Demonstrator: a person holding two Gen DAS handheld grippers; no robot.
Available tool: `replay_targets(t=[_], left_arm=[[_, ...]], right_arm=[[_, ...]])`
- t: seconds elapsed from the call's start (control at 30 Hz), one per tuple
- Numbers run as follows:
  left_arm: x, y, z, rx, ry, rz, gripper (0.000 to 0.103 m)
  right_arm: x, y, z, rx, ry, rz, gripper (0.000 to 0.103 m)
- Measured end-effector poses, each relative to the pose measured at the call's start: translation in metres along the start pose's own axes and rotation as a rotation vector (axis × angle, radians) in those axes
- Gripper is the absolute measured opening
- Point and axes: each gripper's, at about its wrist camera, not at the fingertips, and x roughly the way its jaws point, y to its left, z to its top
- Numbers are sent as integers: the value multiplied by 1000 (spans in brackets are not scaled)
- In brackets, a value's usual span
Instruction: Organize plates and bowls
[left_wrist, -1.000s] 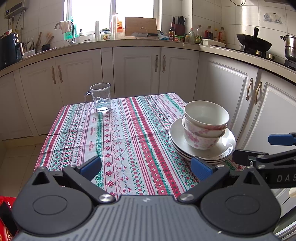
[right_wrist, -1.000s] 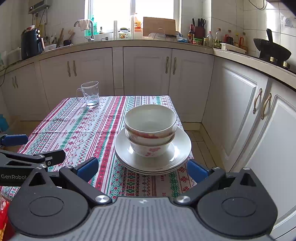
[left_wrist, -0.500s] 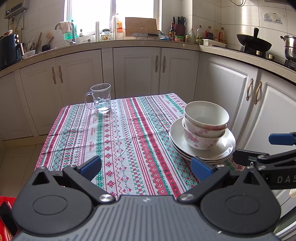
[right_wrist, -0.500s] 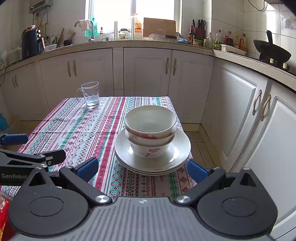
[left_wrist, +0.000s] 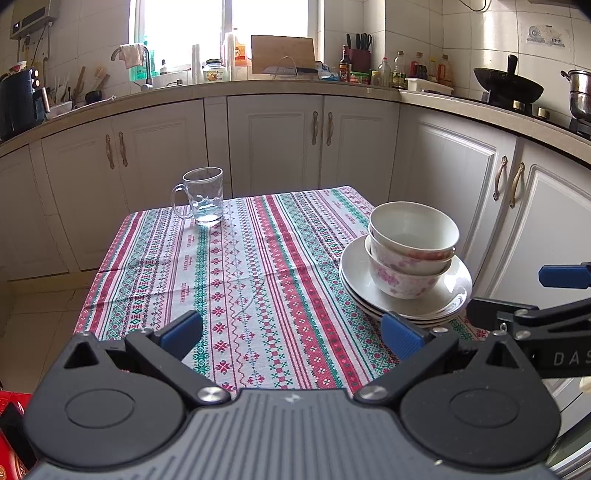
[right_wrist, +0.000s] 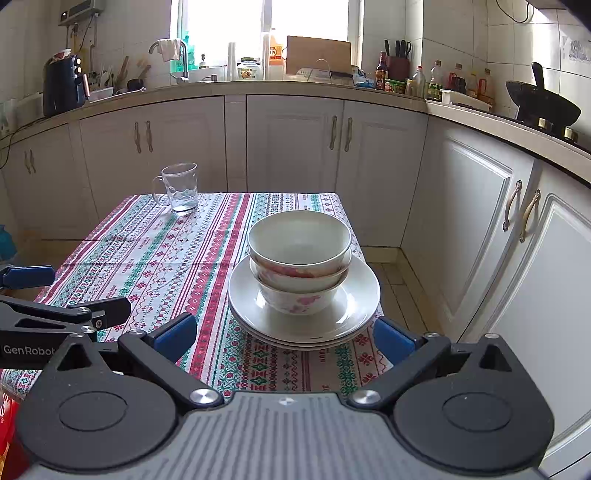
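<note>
White bowls with pink flowers (left_wrist: 410, 251) (right_wrist: 300, 262) sit nested on a stack of white plates (left_wrist: 354, 273) (right_wrist: 354, 314) at the right side of the striped tablecloth. My left gripper (left_wrist: 291, 334) is open over the near table edge, left of the stack, with nothing between its blue pads. My right gripper (right_wrist: 282, 338) is open too, just short of the plates' near rim and centred on the stack. Each gripper's side shows at the edge of the other's view.
A glass mug (left_wrist: 203, 195) (right_wrist: 179, 188) stands at the far left of the table (left_wrist: 236, 280). White cabinets (right_wrist: 480, 221) run behind and close along the right. A wok (left_wrist: 508, 83) and pot sit on the counter. Something red (left_wrist: 11, 424) lies low at left.
In the right wrist view the bowls and plates sit slightly lower, a small drift. The left wrist view is unchanged. Both grippers stay open.
</note>
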Motion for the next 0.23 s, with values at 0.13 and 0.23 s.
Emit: replay_targets(t=[0.13,0.23], left_arm=[[0,-1,1,-2,-1,1,102],[-1,-1,1,-1,-1,2,102]], right_arm=[[0,1,0,-1,-1,-1,103],[-1,0,0,-2,-1,-3,103]])
